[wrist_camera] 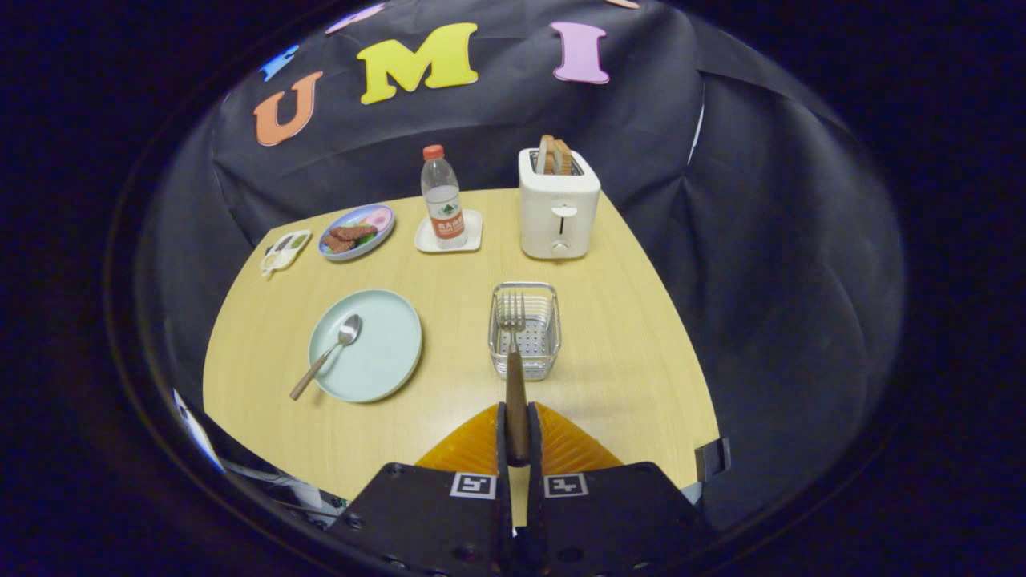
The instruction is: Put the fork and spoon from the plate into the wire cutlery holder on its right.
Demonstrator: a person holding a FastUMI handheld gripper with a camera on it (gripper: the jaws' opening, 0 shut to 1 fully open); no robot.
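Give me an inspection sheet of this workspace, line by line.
Surface: light wooden table.
Job's things: fork held by its handle, tines over the wire cutlery holder; spoon lying on the pale green plate, handle past the rim.
Clutter: toaster with bread in it, water bottle on a white coaster, plate of food, small sauce dish.
Grippers: gripper jaws closed on the fork handle.
Cables: nothing seen.
Surroundings: black cloth wall.
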